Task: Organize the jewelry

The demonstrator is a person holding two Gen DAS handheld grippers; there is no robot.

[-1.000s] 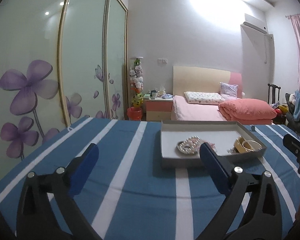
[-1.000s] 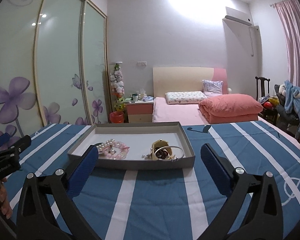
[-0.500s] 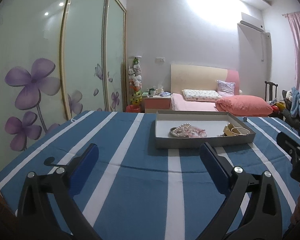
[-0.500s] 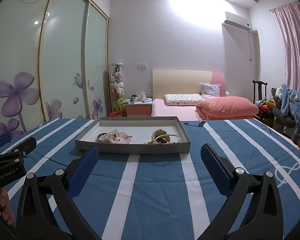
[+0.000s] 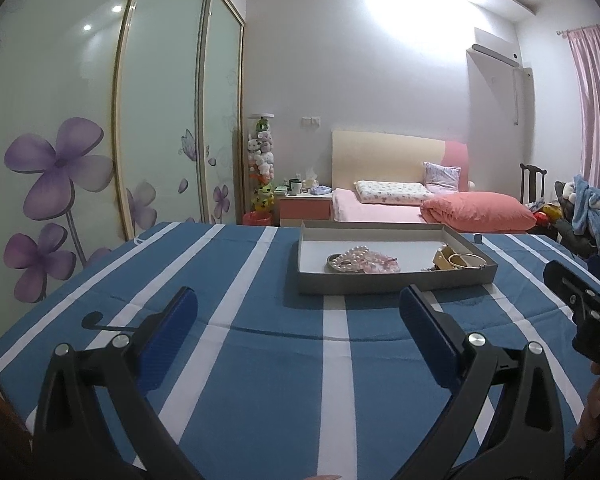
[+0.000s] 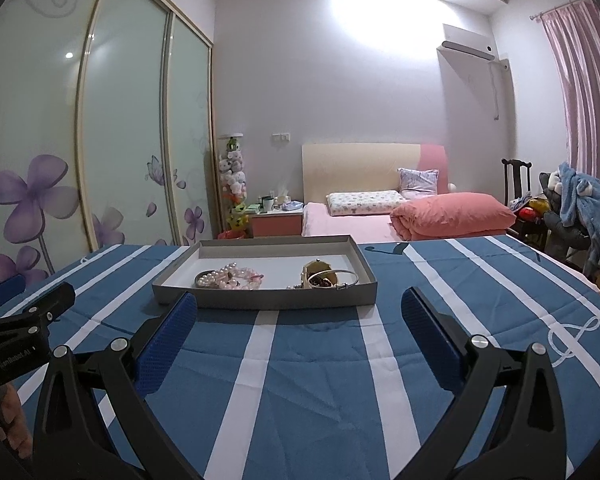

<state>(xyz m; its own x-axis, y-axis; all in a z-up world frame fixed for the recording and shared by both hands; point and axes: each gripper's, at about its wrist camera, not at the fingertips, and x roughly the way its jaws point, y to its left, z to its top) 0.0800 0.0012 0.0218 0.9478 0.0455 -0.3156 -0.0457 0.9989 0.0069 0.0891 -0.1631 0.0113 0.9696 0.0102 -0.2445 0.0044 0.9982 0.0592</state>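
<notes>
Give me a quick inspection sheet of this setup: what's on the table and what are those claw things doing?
Surface: striped cloth, blue and white, slightly creased.
Job's things: grey tray holding pearls, pink beads, bangle, gold box.
Clutter: nothing seen on the cloth.
Grippers: left tool open, empty; right tool open, empty; both short of the tray.
Cables: nothing seen.
Surroundings: bed, wardrobe, nightstand, curtain.

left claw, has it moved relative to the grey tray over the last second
Yes. The left claw has pulled back toward the near edge of the striped table: the grey tray sat partly behind its fingertips a second ago and now lies clear beyond them, further off.
</notes>
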